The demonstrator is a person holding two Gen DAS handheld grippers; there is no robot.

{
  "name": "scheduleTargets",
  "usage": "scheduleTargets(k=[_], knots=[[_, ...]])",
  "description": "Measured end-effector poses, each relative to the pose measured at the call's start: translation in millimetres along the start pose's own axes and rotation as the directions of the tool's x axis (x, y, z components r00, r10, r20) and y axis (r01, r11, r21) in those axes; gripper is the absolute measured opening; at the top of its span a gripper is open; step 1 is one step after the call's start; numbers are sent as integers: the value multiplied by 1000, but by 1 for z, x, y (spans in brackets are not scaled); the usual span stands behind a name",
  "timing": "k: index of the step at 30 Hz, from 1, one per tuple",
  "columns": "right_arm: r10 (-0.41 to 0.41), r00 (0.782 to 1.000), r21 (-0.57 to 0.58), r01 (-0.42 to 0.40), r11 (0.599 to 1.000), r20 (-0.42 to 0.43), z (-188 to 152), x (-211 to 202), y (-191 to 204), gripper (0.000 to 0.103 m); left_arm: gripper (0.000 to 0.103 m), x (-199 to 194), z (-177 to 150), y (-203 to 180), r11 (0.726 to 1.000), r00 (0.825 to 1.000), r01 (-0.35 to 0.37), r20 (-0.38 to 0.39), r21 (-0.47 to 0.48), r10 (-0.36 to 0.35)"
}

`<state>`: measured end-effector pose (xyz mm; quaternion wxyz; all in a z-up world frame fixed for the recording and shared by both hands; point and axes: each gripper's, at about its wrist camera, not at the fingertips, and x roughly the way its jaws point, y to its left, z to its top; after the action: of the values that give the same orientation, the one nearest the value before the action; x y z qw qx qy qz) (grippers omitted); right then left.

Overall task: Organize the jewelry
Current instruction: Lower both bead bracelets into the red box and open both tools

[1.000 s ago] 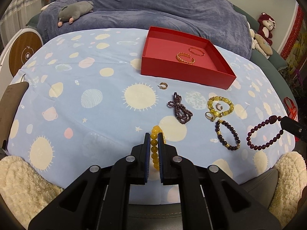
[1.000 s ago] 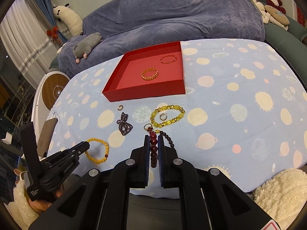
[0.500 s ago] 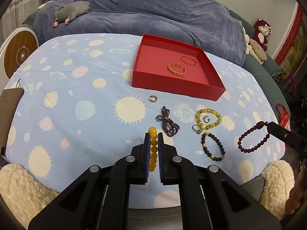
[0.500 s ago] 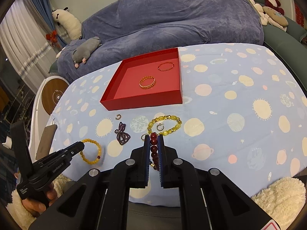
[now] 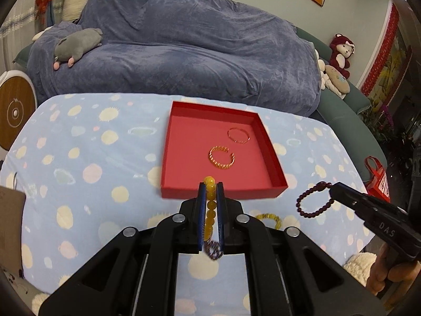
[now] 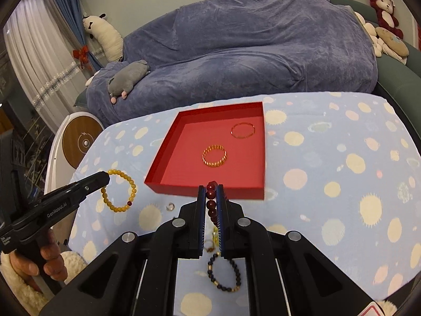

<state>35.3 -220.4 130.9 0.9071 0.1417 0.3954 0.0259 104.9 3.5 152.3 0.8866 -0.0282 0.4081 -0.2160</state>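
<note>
Both grippers are seen lifted off the table and brought nearer the red box (image 5: 263,142) than half a second ago, each with its bracelet carried along; the loose pieces that lay ahead of them are now found beneath and behind the fingers.

A yellow bead bracelet (image 5: 210,205) is clamped between the closed fingers of the left gripper (image 5: 211,192), whose tips are held just before the near wall of the box. In the right wrist view the same bracelet (image 6: 119,191) is seen hanging as an open loop from those tips, clear of the patterned blue tablecloth (image 6: 329,158).

A dark red bead bracelet (image 6: 211,202) is pinched between the shut fingers of the right gripper (image 6: 211,193), also close to the near wall of the box (image 6: 168,150). From the left wrist view its loop (image 5: 314,200) is seen dangling from the right gripper (image 5: 335,189), to the right of the box.

Inside the box a gold link bracelet (image 5: 221,157) and a thin red bangle (image 5: 238,135) are laid flat, near each other but apart.

On the cloth a dark navy and gold bracelet (image 6: 223,272) is seen under the right gripper, a small ring (image 6: 170,206) is left near the box's front, and a purple beaded piece (image 5: 213,248) is glimpsed below the left gripper. A yellow-green bracelet (image 5: 268,217) is partly hidden behind the left gripper's body.
</note>
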Motion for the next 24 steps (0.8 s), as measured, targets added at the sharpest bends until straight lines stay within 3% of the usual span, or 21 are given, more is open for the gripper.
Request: scheduleTargets(k=[5,12,18,24], knots=[[20,999,-30,-19,999,35,47,31,10,8,7,26,54,-17,998,997,62,48,16,-63],[46,999,10,-47,999,19,100,95,8,8,7,91,109,-28,997,997,56,50,45,-58],[61,997,95,-56,994,-56,111,162,-15,8,7,157,115,-13,999,999,31,-11,43,-31],[-40,985,91,56,994,-169,91,216,-40,8,8,225,90,15,1000,992,3,-128,19,-1]])
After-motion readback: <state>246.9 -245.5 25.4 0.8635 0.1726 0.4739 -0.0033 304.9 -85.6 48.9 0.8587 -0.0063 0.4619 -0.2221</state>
